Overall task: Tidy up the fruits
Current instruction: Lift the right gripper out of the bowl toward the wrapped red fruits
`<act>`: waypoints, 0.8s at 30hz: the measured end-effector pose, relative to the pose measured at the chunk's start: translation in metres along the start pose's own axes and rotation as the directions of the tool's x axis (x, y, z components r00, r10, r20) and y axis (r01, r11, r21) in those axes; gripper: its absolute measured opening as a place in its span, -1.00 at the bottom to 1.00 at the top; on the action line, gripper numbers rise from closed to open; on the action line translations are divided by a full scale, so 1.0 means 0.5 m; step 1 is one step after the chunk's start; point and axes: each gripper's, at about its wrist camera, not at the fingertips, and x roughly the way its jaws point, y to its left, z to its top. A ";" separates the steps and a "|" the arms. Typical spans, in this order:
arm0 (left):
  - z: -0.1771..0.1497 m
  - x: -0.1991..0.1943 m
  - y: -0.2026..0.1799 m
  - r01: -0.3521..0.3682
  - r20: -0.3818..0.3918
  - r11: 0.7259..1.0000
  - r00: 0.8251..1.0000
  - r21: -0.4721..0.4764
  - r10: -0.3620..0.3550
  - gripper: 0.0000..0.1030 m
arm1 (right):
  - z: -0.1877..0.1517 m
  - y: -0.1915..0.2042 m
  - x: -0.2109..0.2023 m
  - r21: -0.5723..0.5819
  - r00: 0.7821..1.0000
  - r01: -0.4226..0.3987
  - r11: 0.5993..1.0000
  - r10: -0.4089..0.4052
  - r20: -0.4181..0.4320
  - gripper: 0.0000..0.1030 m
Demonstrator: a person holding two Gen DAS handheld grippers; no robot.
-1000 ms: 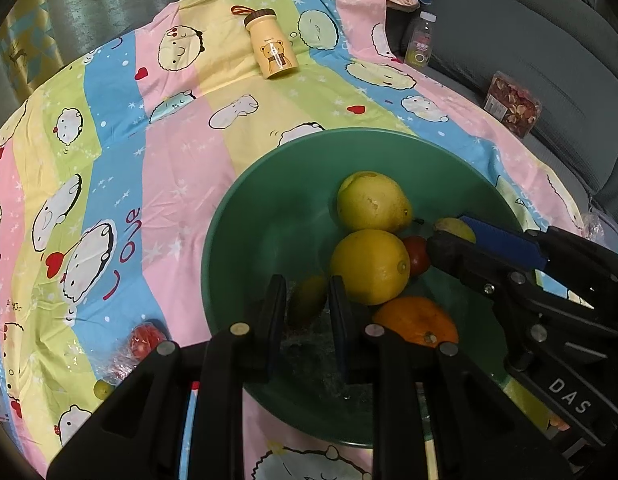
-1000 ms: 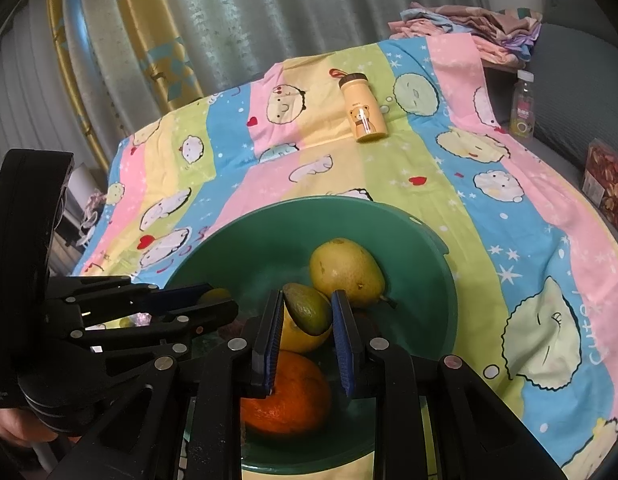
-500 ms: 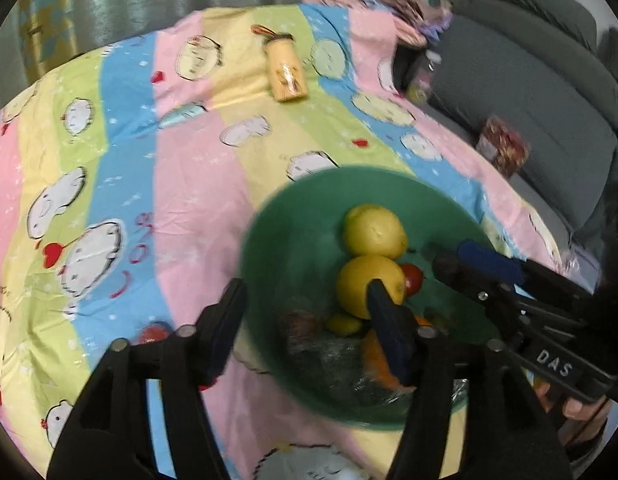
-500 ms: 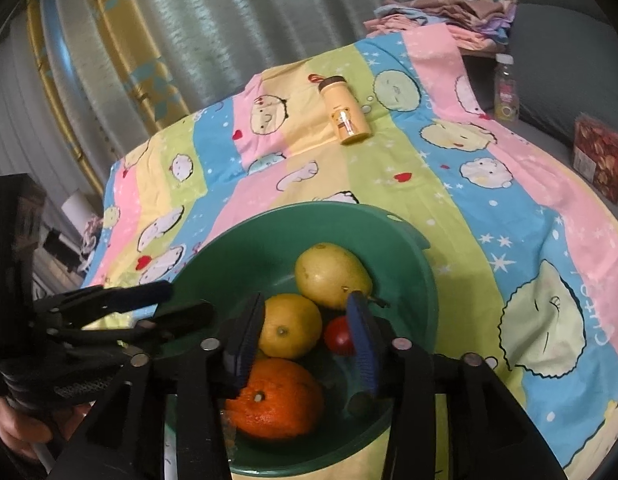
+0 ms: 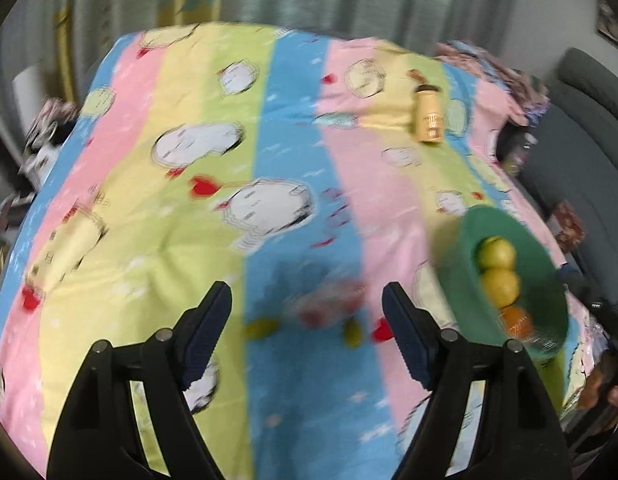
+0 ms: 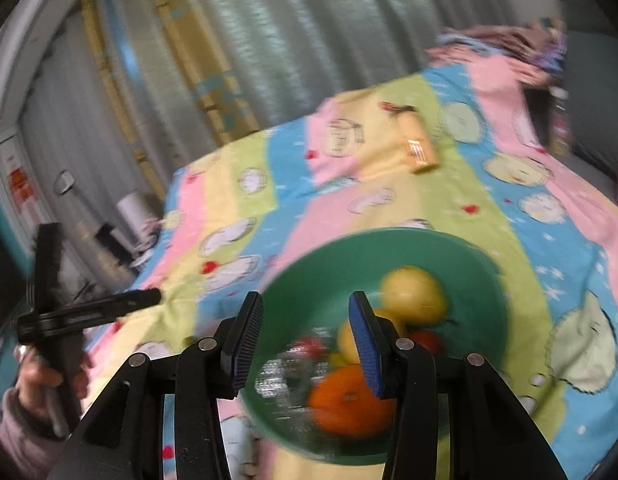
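Observation:
A green bowl (image 6: pixel 489 280) sits on the striped cartoon bedsheet and holds a pear (image 6: pixel 413 294), a lemon (image 6: pixel 349 340), an orange (image 6: pixel 349 400), a red tomato (image 6: pixel 427 338) and a crinkled clear wrapper (image 6: pixel 285 376). My right gripper (image 6: pixel 307 344) is open and empty above the bowl's near left part. My left gripper (image 5: pixel 307 332) is open and empty over the sheet, left of the bowl (image 5: pixel 457 264). Blurred small green fruits (image 5: pixel 353 332) and red fruits (image 5: pixel 329 304) lie on the sheet between its fingers. The left gripper also shows at far left in the right wrist view (image 6: pixel 109 304).
A yellow bottle (image 5: pixel 427 120) lies on the sheet far back. A grey sofa (image 5: pixel 581 148) with a snack bag (image 5: pixel 567 224) stands to the right. Folded clothes (image 6: pixel 509 40) lie at the back right. Curtains hang behind the bed.
Both grippers opened and let go of their small green fruits. The left gripper swung out of the bowl to the left over the sheet. The right gripper pulled back a little.

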 end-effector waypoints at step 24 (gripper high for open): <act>-0.064 0.057 0.044 0.002 -0.100 0.986 0.995 0.166 0.015 0.48 | -0.068 0.213 0.201 -0.236 0.938 0.013 0.972 -0.093 -0.335 -0.12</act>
